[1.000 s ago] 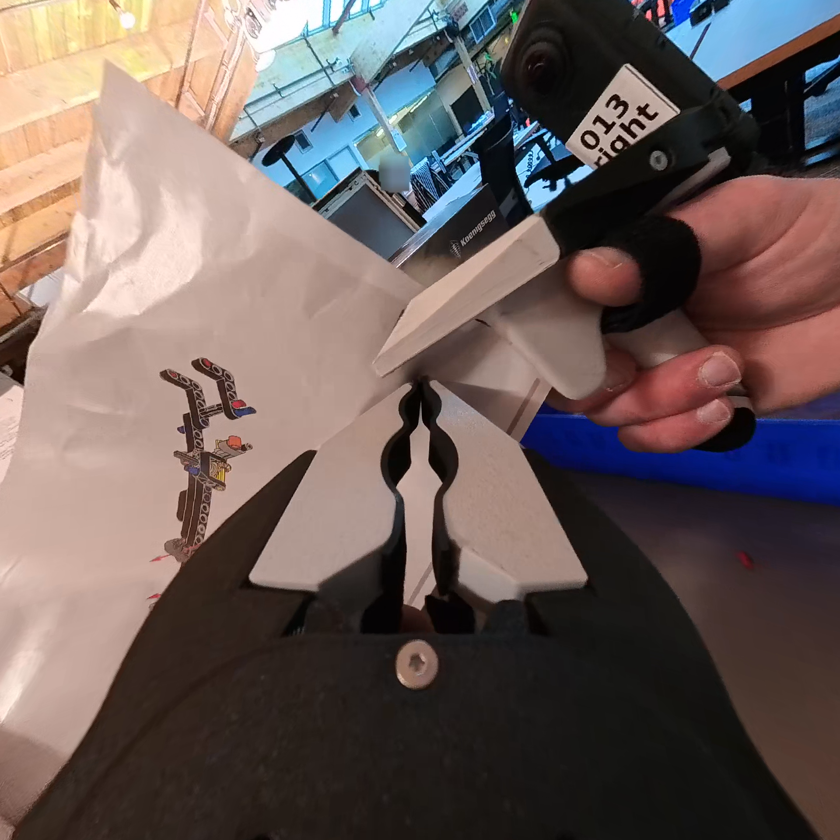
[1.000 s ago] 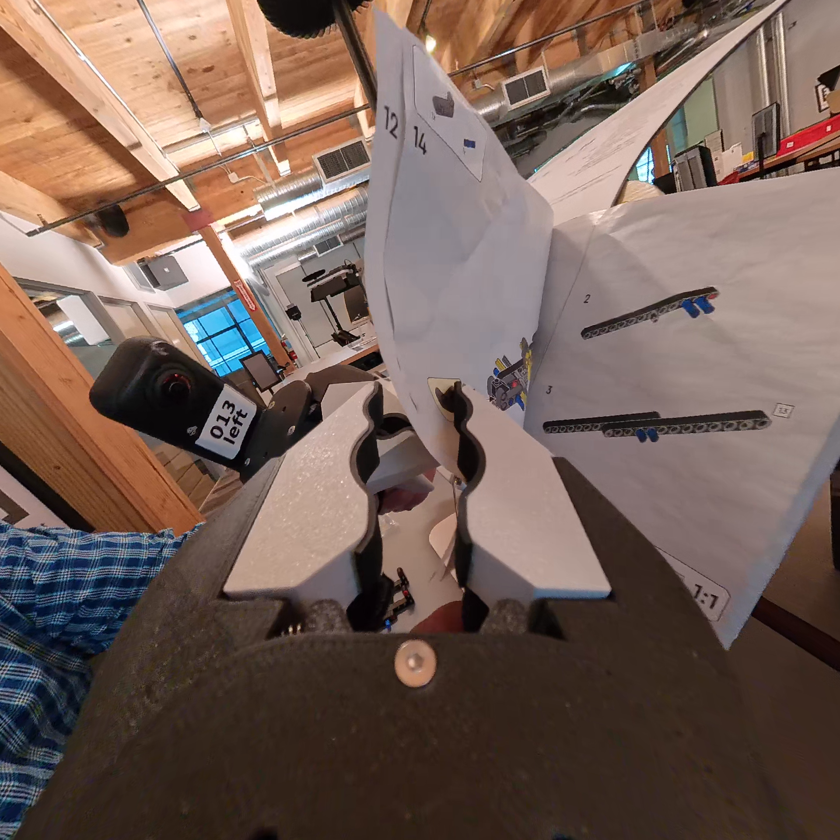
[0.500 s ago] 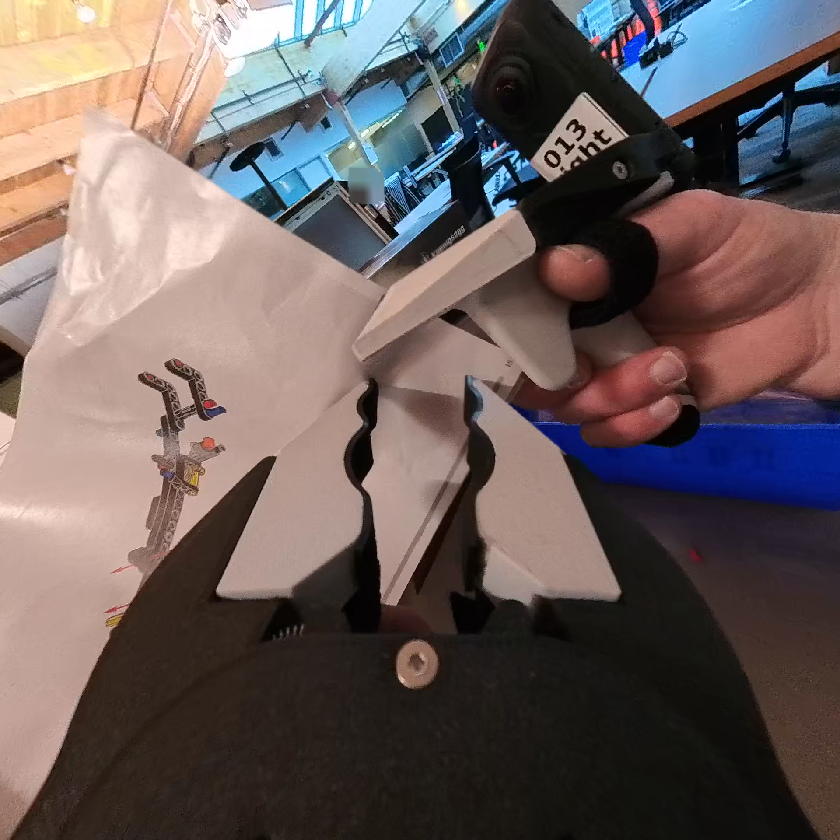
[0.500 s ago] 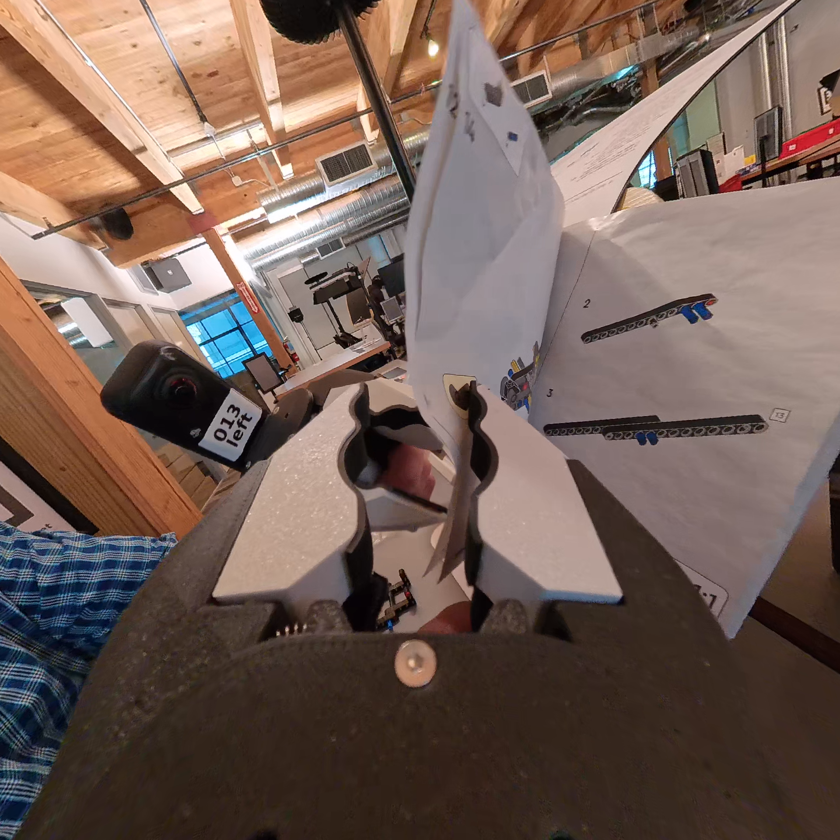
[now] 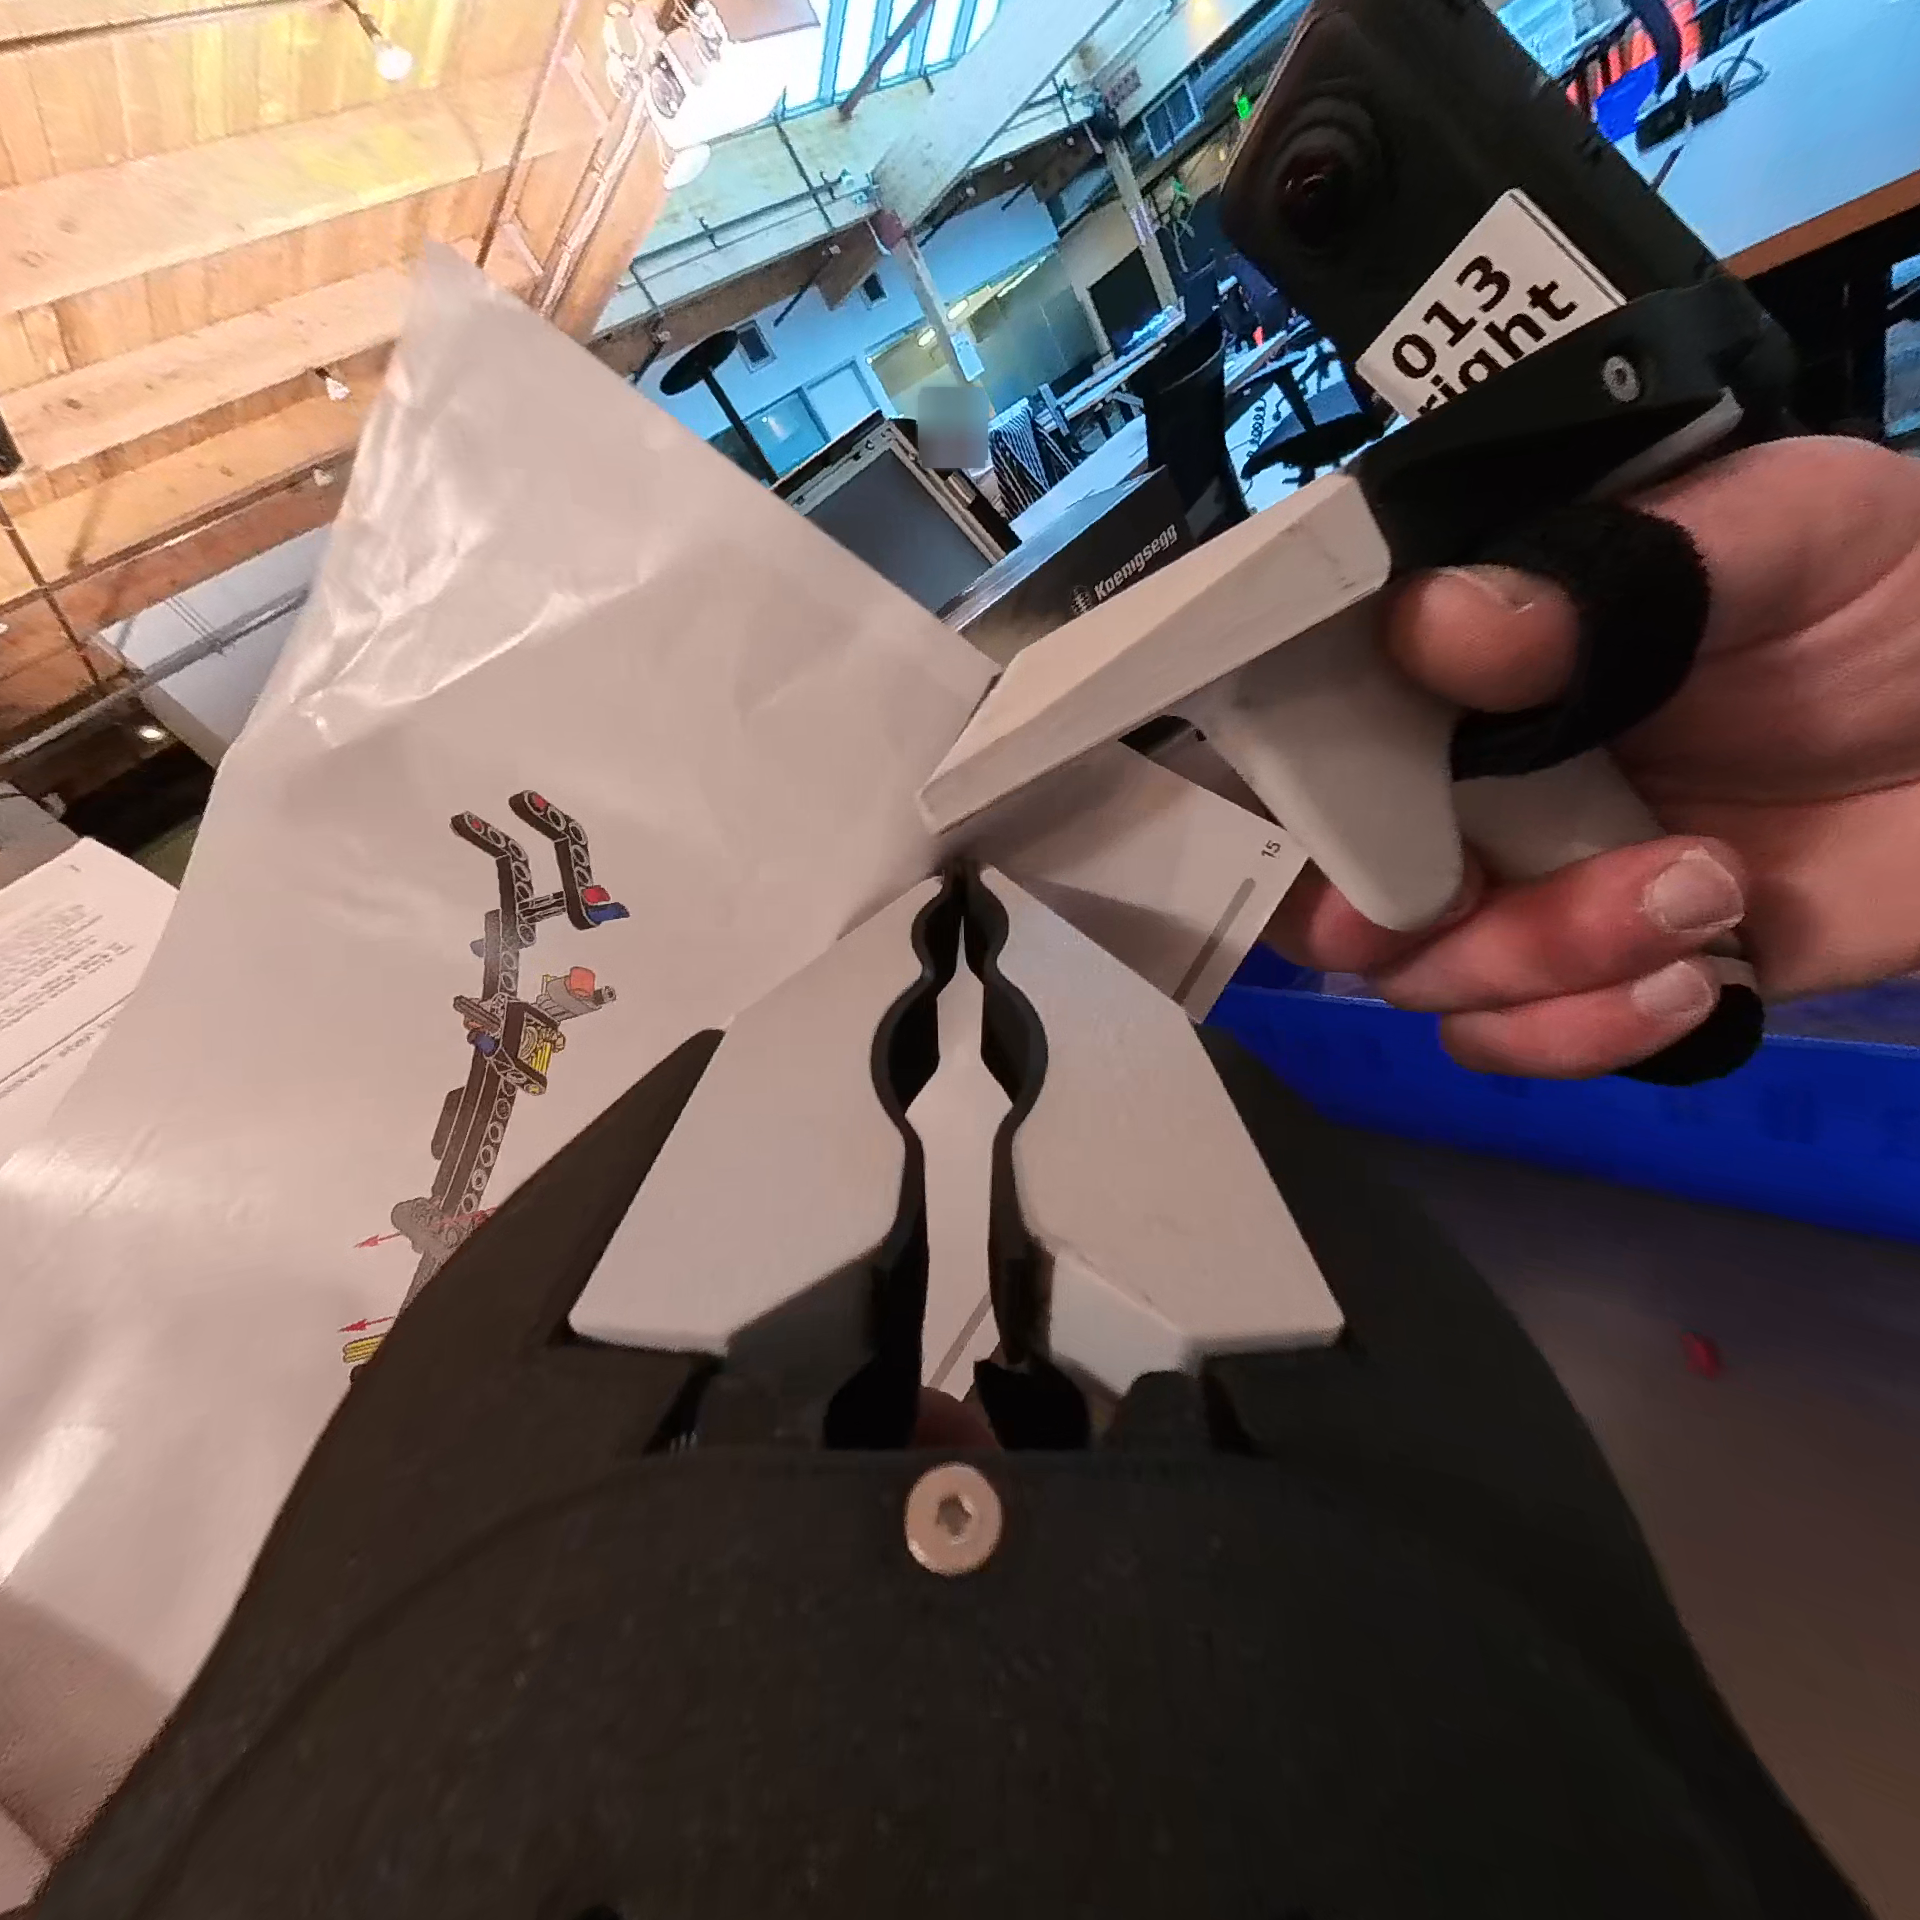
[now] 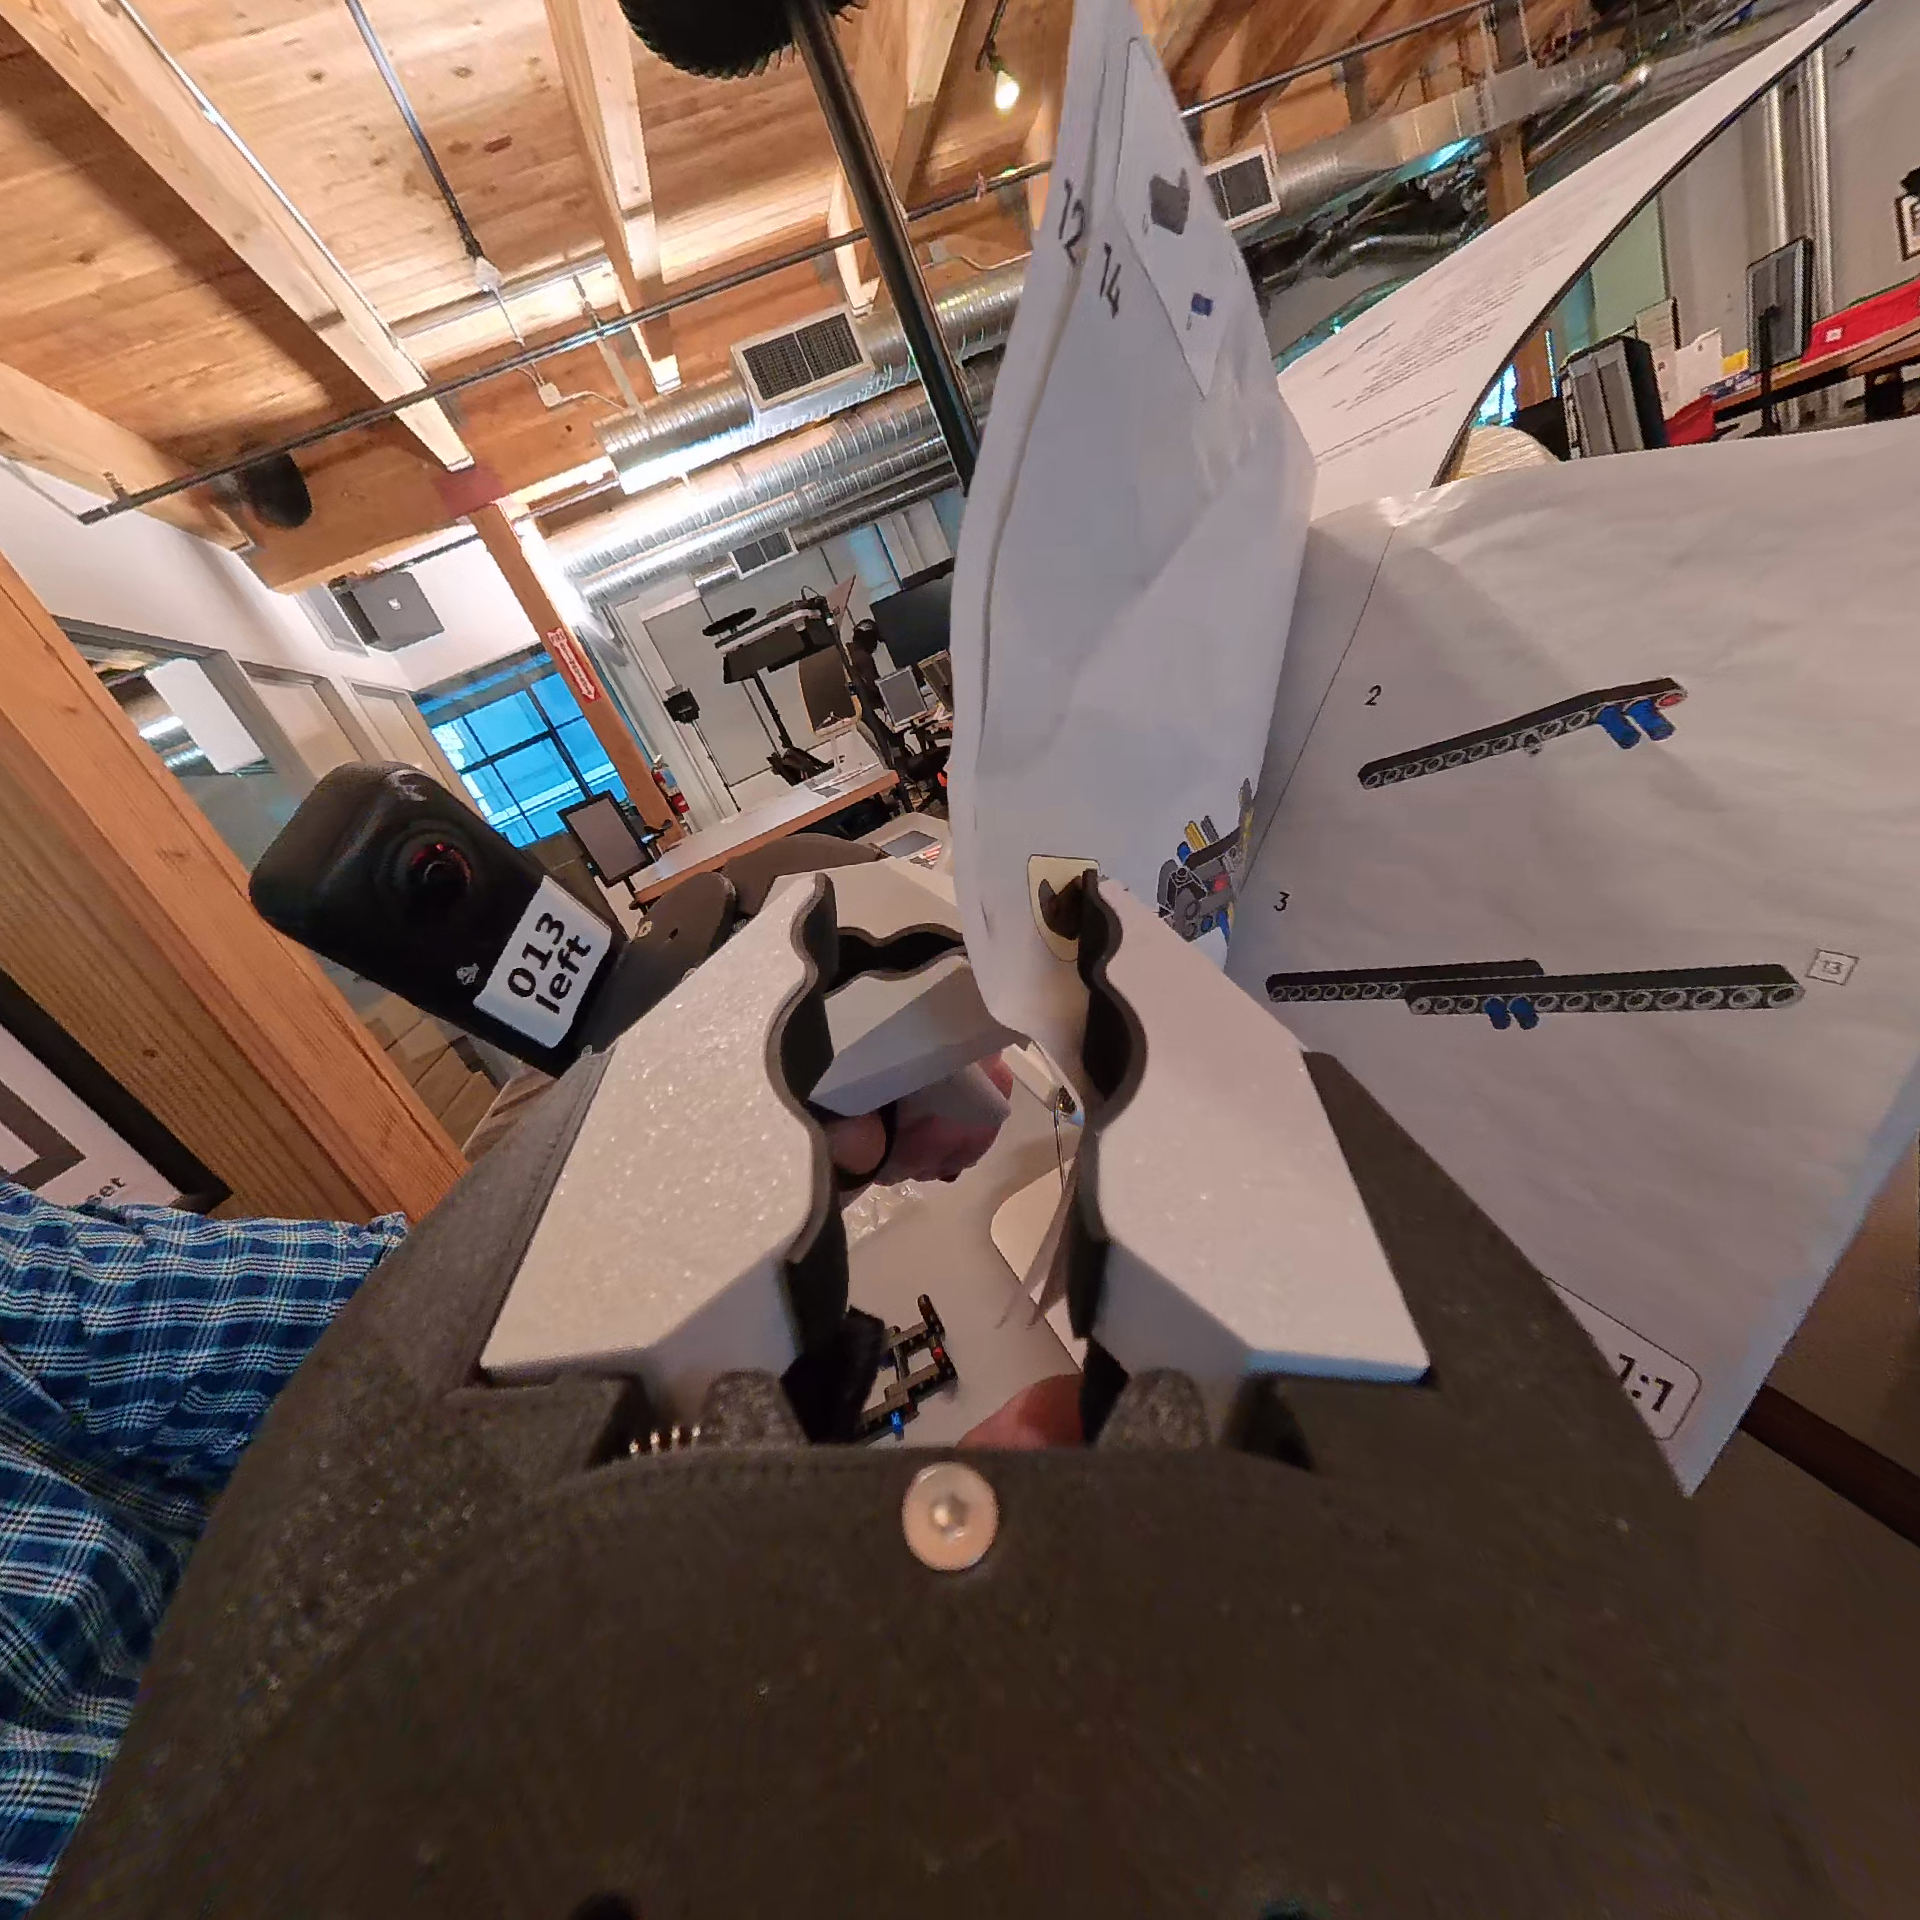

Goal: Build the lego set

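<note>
A white instruction booklet point(image 5: 520, 727) with printed build steps is held up in the air; it also shows in the right wrist view point(image 6: 1558, 831). My left gripper point(image 5: 956, 899) is shut, its tips pinching one booklet page. My right gripper point(image 6: 956, 914) is open, with an upright page point(image 6: 1122, 582) between its jaws, lying against the right-hand finger. In the left wrist view a white finger point(image 5: 1143, 707) of the right gripper touches the page just above my left tips. A small black lego assembly point(image 6: 914, 1361) lies on a white surface below.
A blue bin point(image 5: 1558, 1122) stands on the grey table point(image 5: 1714, 1507) at the right, with a tiny red piece point(image 5: 1701, 1351) near it. A hand point(image 5: 1714, 675) holds the right gripper. A blue plaid sleeve point(image 6: 125, 1403) is at the lower left. Both grippers' tips are close together, under 4 cm apart.
My left gripper opened half a second ago and has shut again on the page. My right gripper has opened wider, and the upright page has shifted against its right finger.
</note>
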A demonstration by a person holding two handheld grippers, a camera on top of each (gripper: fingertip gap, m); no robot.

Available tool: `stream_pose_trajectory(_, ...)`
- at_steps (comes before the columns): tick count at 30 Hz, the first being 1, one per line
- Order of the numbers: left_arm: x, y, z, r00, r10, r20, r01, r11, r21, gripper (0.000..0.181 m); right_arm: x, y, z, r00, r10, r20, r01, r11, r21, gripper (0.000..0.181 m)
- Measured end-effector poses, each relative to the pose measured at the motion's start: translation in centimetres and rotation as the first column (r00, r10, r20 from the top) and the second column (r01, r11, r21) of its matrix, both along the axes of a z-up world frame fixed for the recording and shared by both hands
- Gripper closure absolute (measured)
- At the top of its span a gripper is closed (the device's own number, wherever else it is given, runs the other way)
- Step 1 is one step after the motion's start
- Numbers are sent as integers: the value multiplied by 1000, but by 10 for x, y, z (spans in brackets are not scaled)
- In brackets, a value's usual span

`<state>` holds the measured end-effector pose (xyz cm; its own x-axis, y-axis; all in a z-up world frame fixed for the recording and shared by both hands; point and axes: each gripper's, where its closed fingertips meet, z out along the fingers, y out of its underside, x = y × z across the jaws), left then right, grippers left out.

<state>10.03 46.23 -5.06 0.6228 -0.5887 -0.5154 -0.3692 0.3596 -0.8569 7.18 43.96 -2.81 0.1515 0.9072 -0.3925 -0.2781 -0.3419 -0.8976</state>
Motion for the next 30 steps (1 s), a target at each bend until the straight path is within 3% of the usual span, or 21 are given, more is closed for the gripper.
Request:
stream_pose_trajectory(13,-15,-6,10,994,-60,96,67,995,-74,181,1,-8,2,999,40,9,-41,999,20,139)
stream_pose_trajectory(17,-20,-16,17,985,-98,143,115,987,-112,180,-5,-19,1,996,42,79,-50,994,95,136)
stream_pose_trajectory(22,-37,-38,33,921,-185,342,276,930,-243,147,-20,-35,-3,983,39,178,-75,976,203,133)
stream_pose_trajectory(26,-50,-51,44,871,-208,444,361,885,-295,139,-34,-42,-9,972,37,233,-94,967,239,133)
stream_pose_trajectory(30,-55,-51,44,885,-183,429,334,890,-309,146,-39,-43,-11,971,48,234,-103,968,229,134)
